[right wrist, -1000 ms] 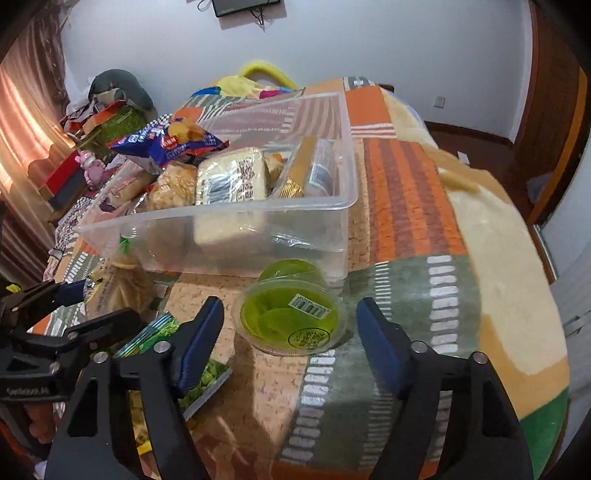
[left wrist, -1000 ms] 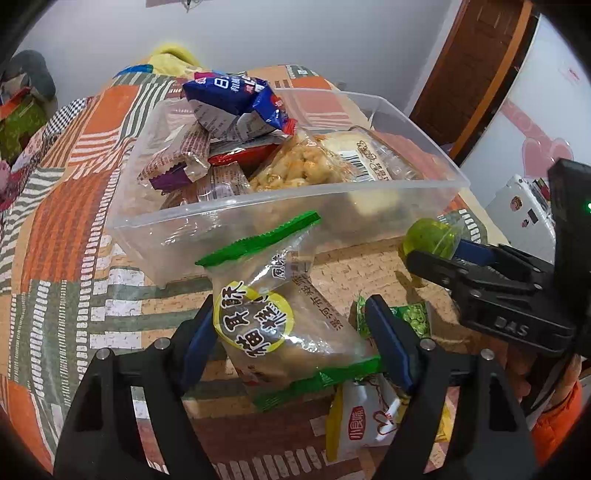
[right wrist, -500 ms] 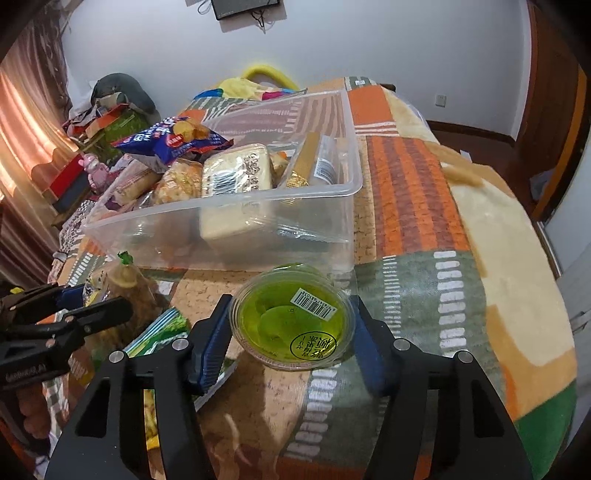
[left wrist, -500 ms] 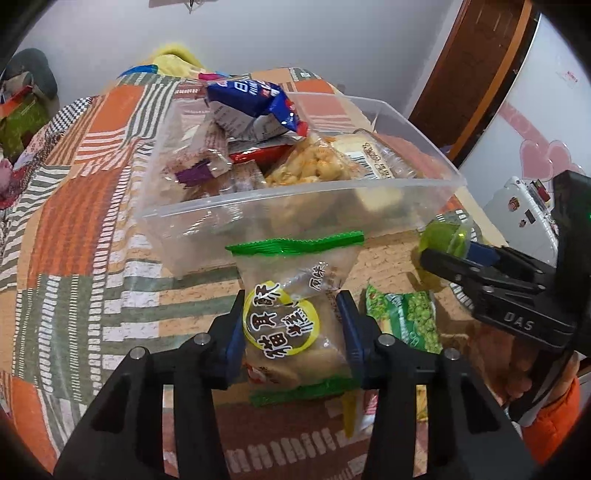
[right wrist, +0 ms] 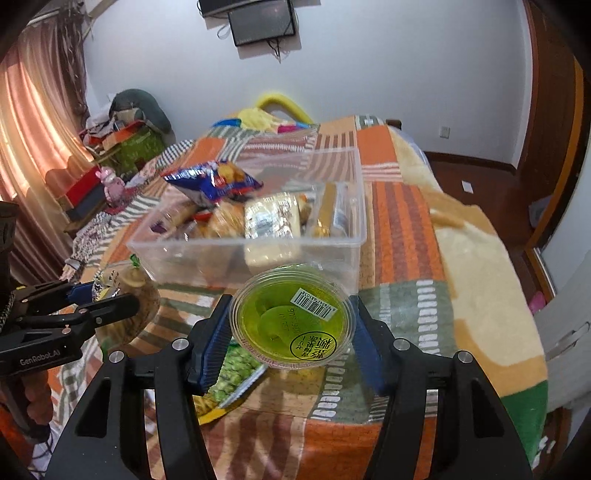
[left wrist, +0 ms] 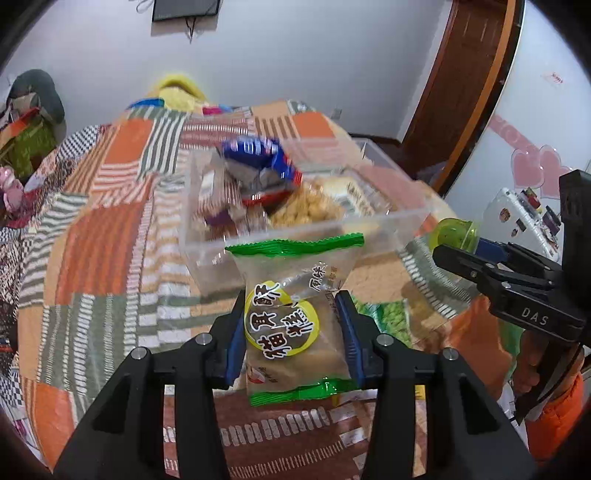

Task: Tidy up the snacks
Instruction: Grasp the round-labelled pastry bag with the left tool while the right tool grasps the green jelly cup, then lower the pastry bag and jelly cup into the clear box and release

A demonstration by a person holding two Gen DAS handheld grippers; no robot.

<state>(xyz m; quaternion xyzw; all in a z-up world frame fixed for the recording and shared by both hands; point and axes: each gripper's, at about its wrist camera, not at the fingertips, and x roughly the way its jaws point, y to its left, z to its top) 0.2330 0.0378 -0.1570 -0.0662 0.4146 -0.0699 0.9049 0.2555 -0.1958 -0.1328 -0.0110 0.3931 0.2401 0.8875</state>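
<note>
The left claw is raised above the bed, clamped on a pastry packet held upright before the clear bin. The right claw is lifted too, clamped on a green jelly cup by the bin's near wall. A green pea packet lies on the quilt below, toward the bed's near edge.

A home bedroom: patchwork bedspread, wall-mounted TV, curtains, wooden door.
</note>
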